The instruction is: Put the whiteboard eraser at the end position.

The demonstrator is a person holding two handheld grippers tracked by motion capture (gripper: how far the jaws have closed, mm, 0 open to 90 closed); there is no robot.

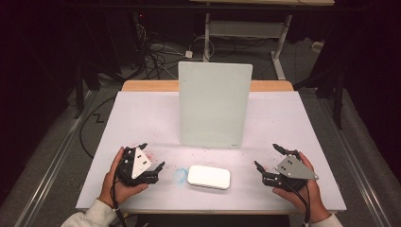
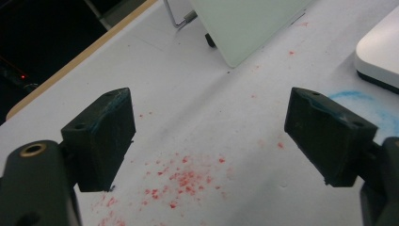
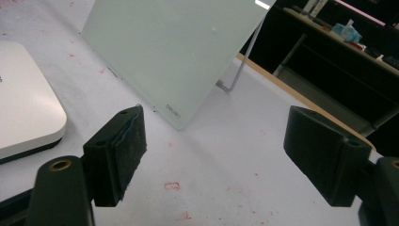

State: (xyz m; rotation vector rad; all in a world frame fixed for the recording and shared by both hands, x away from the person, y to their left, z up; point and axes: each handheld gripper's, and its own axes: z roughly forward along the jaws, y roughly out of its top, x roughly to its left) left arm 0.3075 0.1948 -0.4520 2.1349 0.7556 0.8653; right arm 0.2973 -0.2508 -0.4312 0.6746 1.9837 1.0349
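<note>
The white eraser block (image 1: 209, 177) lies flat on the table (image 1: 142, 123) near the front edge, midway between the two grippers and just in front of the upright glass board (image 1: 214, 105), which stands tilted back on a wire stand (image 3: 235, 77). A blue smear (image 1: 180, 175) marks the table just beside the block's left end, and red specks (image 2: 183, 181) are scattered near the left gripper. The left gripper (image 1: 152, 157) rests on the table to the left of the block, jaws spread wide and holding nothing; the block's corner (image 2: 379, 54) lies beyond its right jaw in the left gripper view. The right gripper (image 1: 267, 158) rests to the right of the block, likewise released and empty; its view shows the block (image 3: 26, 110) to the left of its left jaw and the board (image 3: 174, 52) ahead. Judged from this layout, the step in hand is the approach to the block. To perform it well, turn the chosen gripper to face the block squarely, lower the jaws so they straddle its shorter width, and close on the side walls rather than the rounded corners. Keep the jaws level with the table to avoid tipping the block, and keep clear of the board, which could topple if struck.
</note>
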